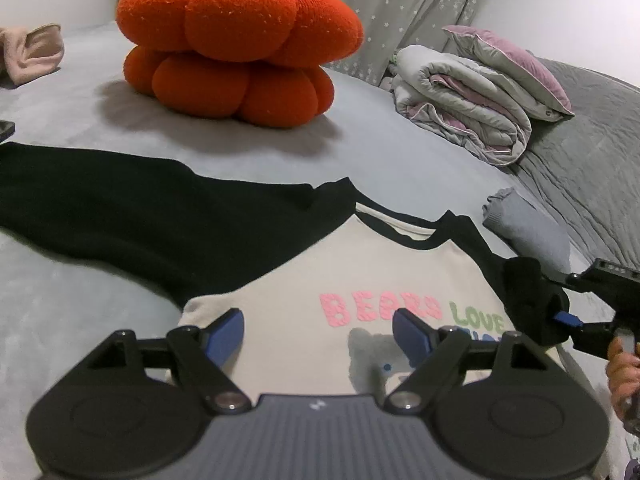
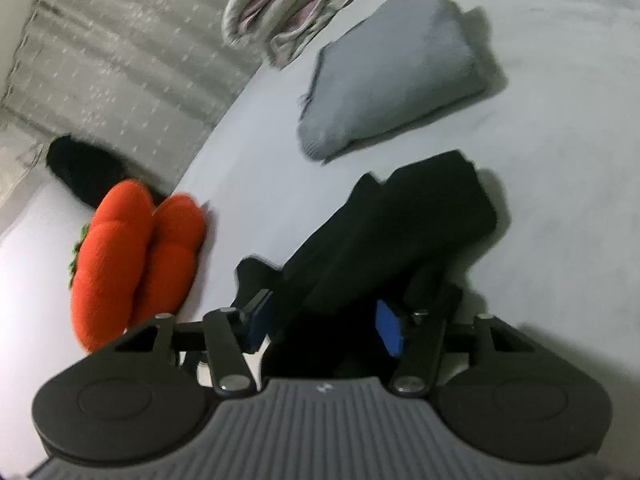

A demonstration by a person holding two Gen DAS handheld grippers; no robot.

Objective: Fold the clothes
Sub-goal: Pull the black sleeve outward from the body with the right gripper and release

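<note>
A cream sweatshirt (image 1: 320,276) with black sleeves and a pink and green "BEARS LOVE" print lies face up on the grey bed. Its left black sleeve (image 1: 120,208) is spread flat out to the left. My left gripper (image 1: 318,328) hovers open just above the chest print, with nothing between its blue pads (image 1: 230,326). At the shirt's right side my right gripper (image 1: 560,316) is shut on the bunched right sleeve (image 1: 524,280). In the right wrist view that black sleeve (image 2: 400,232) stands up, lifted off the bed, out of my right gripper (image 2: 324,320).
An orange pumpkin cushion (image 1: 236,44) sits behind the shirt. A folded grey garment (image 2: 392,68) lies to the right, beyond it a rolled quilt (image 1: 464,104) and a pillow. A pink cloth (image 1: 32,52) and a dark object (image 1: 6,130) are at the far left. A hand (image 1: 624,372) holds the right gripper.
</note>
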